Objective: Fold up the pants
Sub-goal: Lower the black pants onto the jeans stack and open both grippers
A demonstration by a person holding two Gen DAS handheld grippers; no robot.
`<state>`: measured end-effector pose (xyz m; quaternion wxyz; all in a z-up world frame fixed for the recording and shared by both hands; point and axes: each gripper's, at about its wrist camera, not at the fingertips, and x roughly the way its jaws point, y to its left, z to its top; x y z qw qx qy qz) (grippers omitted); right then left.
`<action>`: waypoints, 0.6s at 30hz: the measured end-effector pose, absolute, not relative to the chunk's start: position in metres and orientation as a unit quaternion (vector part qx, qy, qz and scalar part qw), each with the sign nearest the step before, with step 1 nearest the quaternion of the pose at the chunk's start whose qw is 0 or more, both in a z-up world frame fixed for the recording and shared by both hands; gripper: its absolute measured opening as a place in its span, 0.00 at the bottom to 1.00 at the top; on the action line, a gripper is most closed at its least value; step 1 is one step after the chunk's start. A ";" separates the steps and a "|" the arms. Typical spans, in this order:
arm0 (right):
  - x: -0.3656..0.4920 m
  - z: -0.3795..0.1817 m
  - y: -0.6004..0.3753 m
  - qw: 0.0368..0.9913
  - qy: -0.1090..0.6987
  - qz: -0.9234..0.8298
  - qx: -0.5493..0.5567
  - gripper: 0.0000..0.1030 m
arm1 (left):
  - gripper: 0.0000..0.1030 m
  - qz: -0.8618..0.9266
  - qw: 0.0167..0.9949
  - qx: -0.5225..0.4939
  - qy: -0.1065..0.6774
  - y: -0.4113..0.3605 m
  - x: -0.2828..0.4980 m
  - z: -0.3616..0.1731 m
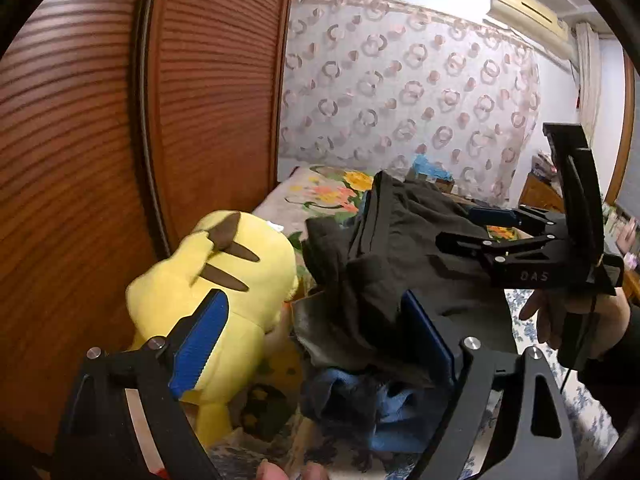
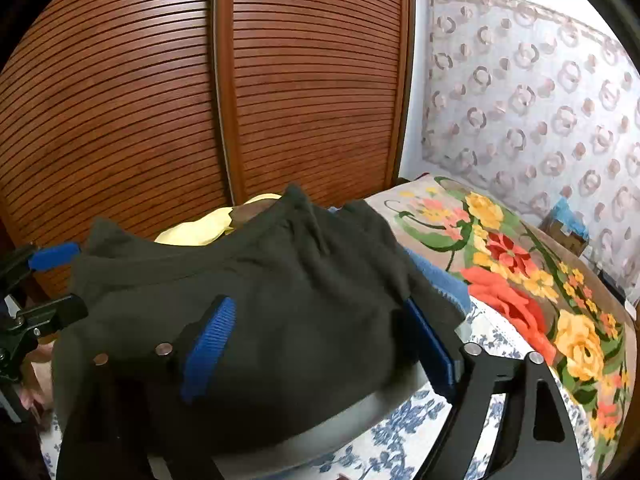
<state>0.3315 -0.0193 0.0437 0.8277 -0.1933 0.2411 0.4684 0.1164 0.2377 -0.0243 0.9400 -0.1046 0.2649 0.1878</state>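
Over pants (image 2: 280, 304), both tools (image 2: 316, 344) spread, angled down

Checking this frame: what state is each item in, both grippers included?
Left gripper: open, nothing pinched.
Right gripper: open, over the pants, not gripping.
Dark pants: folded, bunched on top of a clothes pile.
Blue garment: crumpled beneath the pants.
Yellow plush toy: lying against the wardrobe doors.
Wardrobe doors: closed.

Left tool (image 1: 316, 344) and right tool (image 2: 316, 344) both gape wide.
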 end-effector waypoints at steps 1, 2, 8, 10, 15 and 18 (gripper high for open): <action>0.329 0.044 -0.022 0.830 0.240 0.466 -0.192 0.87 | 0.90 0.189 0.941 -0.100 0.264 0.236 0.114 -0.022; 0.327 0.044 -0.023 0.832 0.239 0.464 -0.191 0.87 | 0.95 0.189 0.941 -0.097 0.264 0.235 0.113 -0.021; 0.308 0.046 -0.037 0.838 0.237 0.459 -0.177 0.88 | 1.00 0.184 0.946 -0.101 0.246 0.231 0.097 -0.011; 0.301 0.049 -0.041 0.841 0.231 0.456 -0.176 0.89 | 1.00 0.178 0.949 -0.098 0.241 0.228 0.092 -0.008; 0.282 0.052 -0.052 0.846 0.226 0.453 -0.168 0.91 | 1.00 0.171 0.952 -0.090 0.238 0.221 0.082 -0.002; 0.271 0.052 -0.059 0.848 0.225 0.451 -0.163 0.91 | 1.00 0.172 0.952 -0.084 0.239 0.217 0.076 -0.002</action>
